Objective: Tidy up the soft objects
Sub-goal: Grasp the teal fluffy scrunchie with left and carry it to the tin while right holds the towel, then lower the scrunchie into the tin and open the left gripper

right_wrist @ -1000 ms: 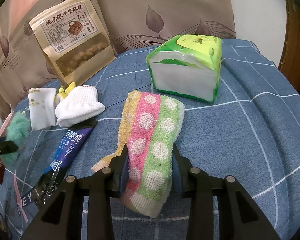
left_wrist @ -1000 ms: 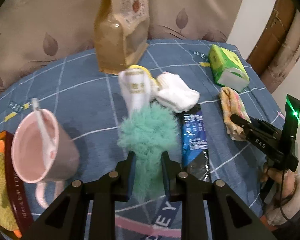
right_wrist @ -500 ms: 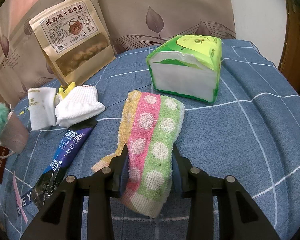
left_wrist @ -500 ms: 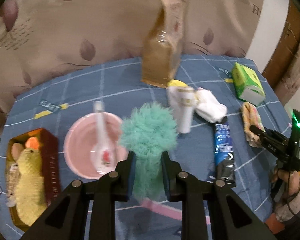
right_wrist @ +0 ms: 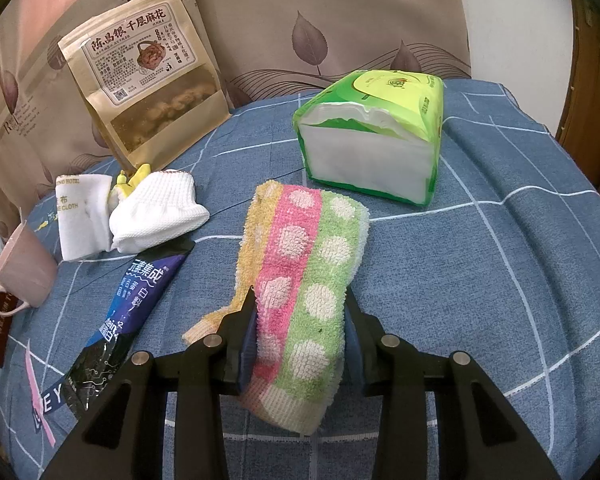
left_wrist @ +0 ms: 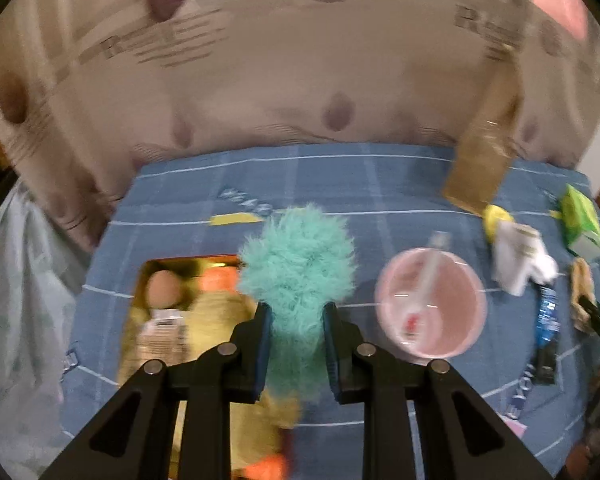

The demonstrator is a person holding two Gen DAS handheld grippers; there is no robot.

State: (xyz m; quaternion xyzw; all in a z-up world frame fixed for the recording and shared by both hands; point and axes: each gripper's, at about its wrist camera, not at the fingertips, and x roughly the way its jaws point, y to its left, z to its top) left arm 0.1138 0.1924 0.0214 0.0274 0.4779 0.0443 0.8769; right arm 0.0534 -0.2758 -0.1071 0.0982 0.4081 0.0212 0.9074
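My left gripper (left_wrist: pixel 296 344) is shut on a fluffy teal plush (left_wrist: pixel 298 268), held in the air over the right edge of a gold-lined box (left_wrist: pixel 156 270). That box holds a yellow duck plush (left_wrist: pixel 216 320) and a small tan toy (left_wrist: pixel 162 286). My right gripper (right_wrist: pixel 300 334) is shut on a folded polka-dot towel (right_wrist: pixel 304 264) striped yellow, pink and green, which rests on the blue checked bedspread (right_wrist: pixel 500 264). A white sock (right_wrist: pixel 156 212) and a white cloth roll (right_wrist: pixel 80 216) lie to the towel's left.
A pink mug (left_wrist: pixel 432 304) with a spoon stands right of the box. A green tissue pack (right_wrist: pixel 372 140) sits behind the towel, a brown snack bag (right_wrist: pixel 148 76) leans on the headboard, and a blue tube (right_wrist: pixel 136 292) lies left of the towel.
My left gripper has carried the teal plush leftward and upward, from above the sock and tube, past the mug, to above the box. The right gripper and towel have stayed still.
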